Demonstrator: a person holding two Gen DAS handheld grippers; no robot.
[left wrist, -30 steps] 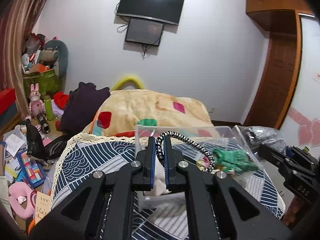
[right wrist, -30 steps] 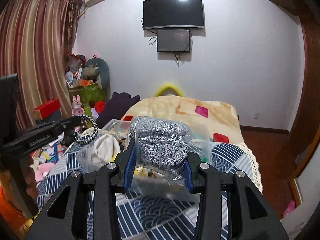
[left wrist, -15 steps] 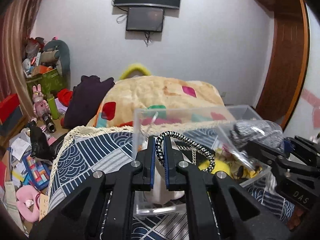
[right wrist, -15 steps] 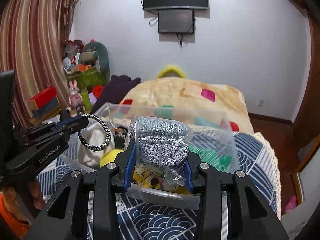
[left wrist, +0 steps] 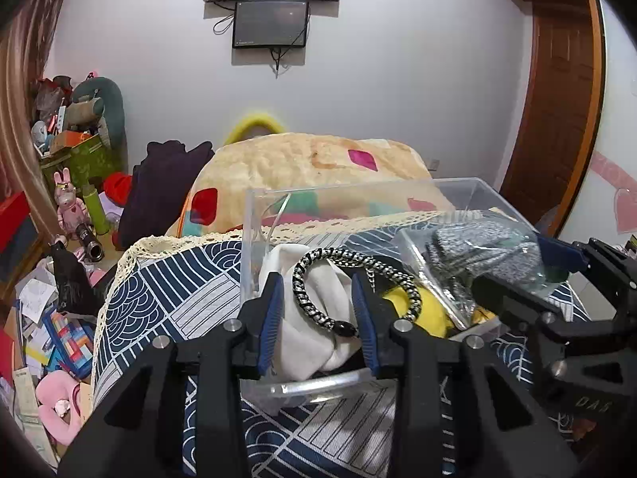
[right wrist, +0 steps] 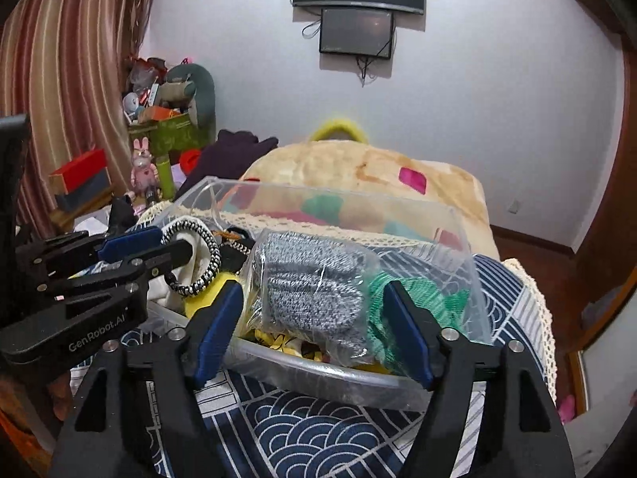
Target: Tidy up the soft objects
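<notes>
Both grippers are hanging over the clear plastic box (right wrist: 458, 215) that is sitting on the blue and white patterned bed cover (right wrist: 302, 430).

The left gripper (left wrist: 317, 310) is wide open and is gripping nothing. The black and white braided rope ring (left wrist: 358, 279) is lying loose between its blue pads, on top of a white soft cloth (left wrist: 318, 318) inside the box. It is touching the right pad (left wrist: 364, 318), but nothing is squeezing it.

The right gripper (right wrist: 312, 324) is open wide too. The grey knitted thing in a clear plastic bag (right wrist: 310, 283) is sitting between its fingers, in the box, beside a green knitted piece (right wrist: 434, 302) and something yellow (right wrist: 207, 298). The fingers are not touching the bag.

This looks like the letting-go step: both soft things are in the box now. Next, I think each gripper needs to lift straight up and back without catching the rope ring or the bag, then go look for another soft thing.
</notes>
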